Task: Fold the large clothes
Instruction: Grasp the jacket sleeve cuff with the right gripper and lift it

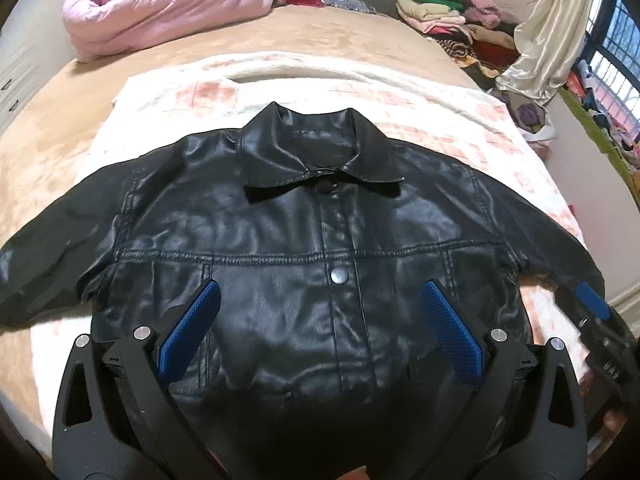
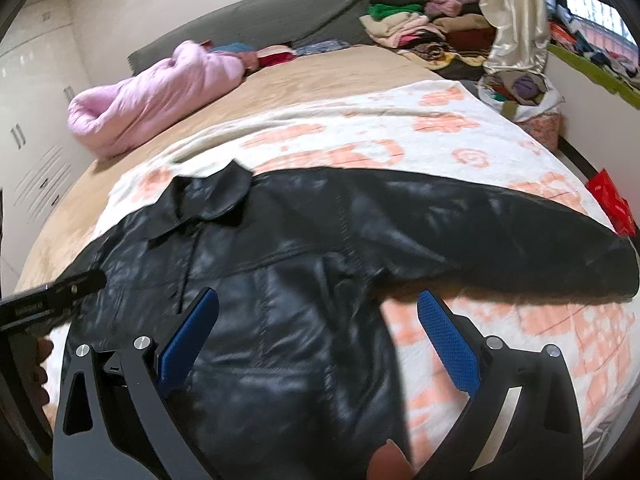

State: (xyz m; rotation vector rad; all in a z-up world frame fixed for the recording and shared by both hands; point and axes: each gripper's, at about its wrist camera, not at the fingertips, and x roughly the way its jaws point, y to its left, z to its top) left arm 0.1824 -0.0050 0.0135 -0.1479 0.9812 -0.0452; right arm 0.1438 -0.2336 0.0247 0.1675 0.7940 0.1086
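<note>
Looking along my left gripper (image 1: 318, 318), I see its blue-padded fingers (image 1: 450, 330) spread wide over the lower front of the black leather jacket (image 1: 288, 220), closed on nothing. The jacket lies face up, buttoned, collar (image 1: 320, 152) at the far end, both sleeves stretched out left and right, on a white blanket with orange-pink flower prints (image 1: 460, 120) spread over a tan bed cover (image 1: 60, 152).

My right gripper (image 2: 318, 318) is just as wide open and empty, hanging over the jacket's right hem edge where leather meets blanket; its right finger (image 2: 448, 344) sits above bare blanket, and the right sleeve (image 2: 500, 240) runs out toward the right edge of the bed. The other gripper's black tip (image 2: 76, 284) shows at the left over the jacket.

There is open blanket beyond the collar and to the right of the hem. Far left lies a rolled pink quilt (image 1: 160, 4); far right, a pile of folded clothes (image 1: 452, 20) and a cream satin curtain (image 1: 548, 32). A white bag (image 2: 532, 100) beside the bed holds bundled fabric, and a red packet (image 2: 610, 200) sits at the right bed edge.
</note>
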